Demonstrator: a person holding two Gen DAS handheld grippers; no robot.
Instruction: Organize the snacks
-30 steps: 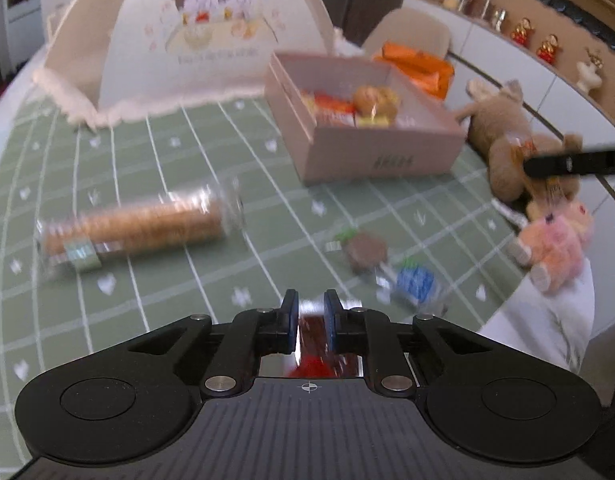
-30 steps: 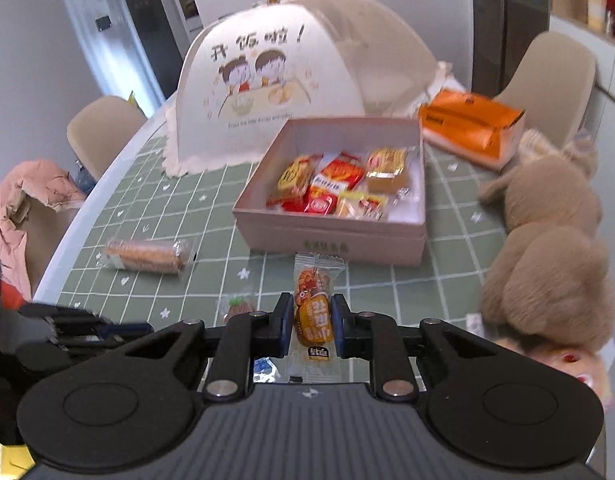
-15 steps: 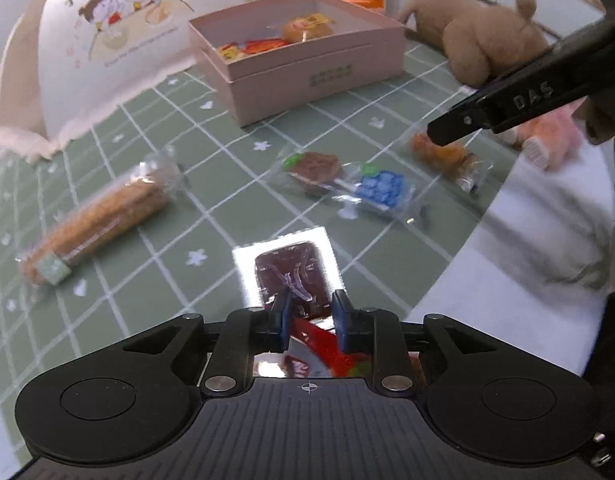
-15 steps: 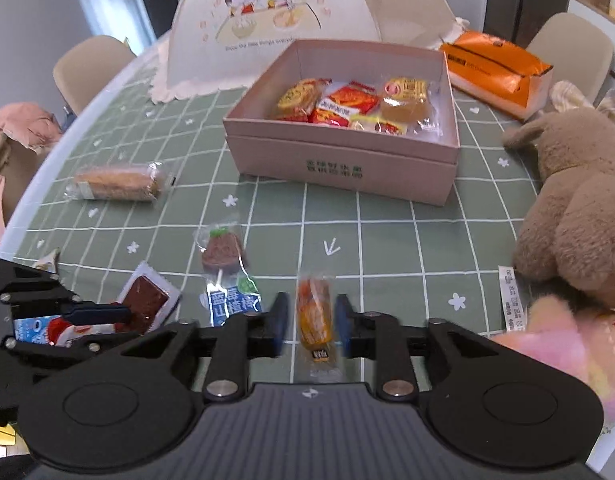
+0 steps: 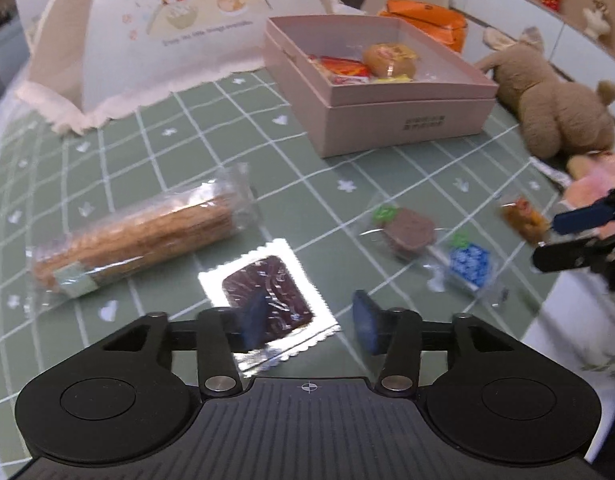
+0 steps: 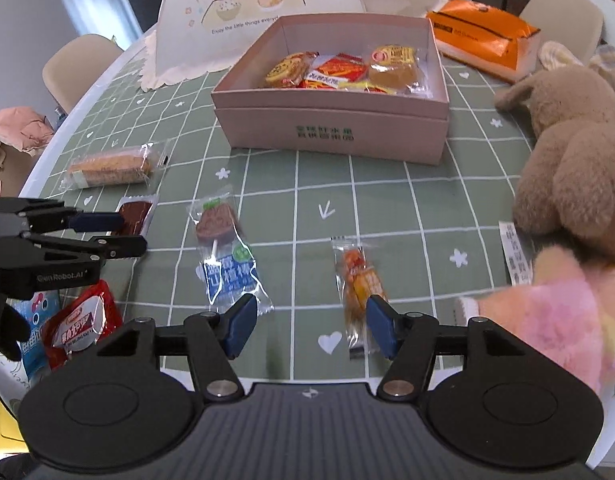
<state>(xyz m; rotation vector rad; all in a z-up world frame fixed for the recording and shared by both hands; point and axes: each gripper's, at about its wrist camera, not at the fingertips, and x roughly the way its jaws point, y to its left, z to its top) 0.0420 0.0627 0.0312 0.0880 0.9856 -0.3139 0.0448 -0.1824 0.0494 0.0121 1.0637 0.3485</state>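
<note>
In the left wrist view my left gripper (image 5: 309,322) hangs low over the green cloth, jaws opening. A silver packet with a dark brown square (image 5: 267,292) lies flat under its left finger, not pinched. My right gripper (image 6: 310,326) is also opening. The orange snack packet (image 6: 359,280) lies on the cloth just inside its right finger, free of the pads. A wrapped lollipop (image 6: 219,224) and a cracker pack (image 6: 107,168) lie to the left. The pink box (image 6: 331,128) behind holds several snacks. The left gripper (image 6: 115,234) shows at the right wrist view's left edge.
A dome food cover (image 5: 167,40) stands at the back left and an orange pack (image 6: 483,36) behind the box. A brown plush (image 6: 567,168) and a pink plush (image 6: 547,320) crowd the right side. Red and blue packets (image 6: 83,320) lie at the near left table edge.
Both grippers came down to the cloth and opened. The left one let go of the silver packet, the right one let go of the orange packet; both packets now rest on the table.
</note>
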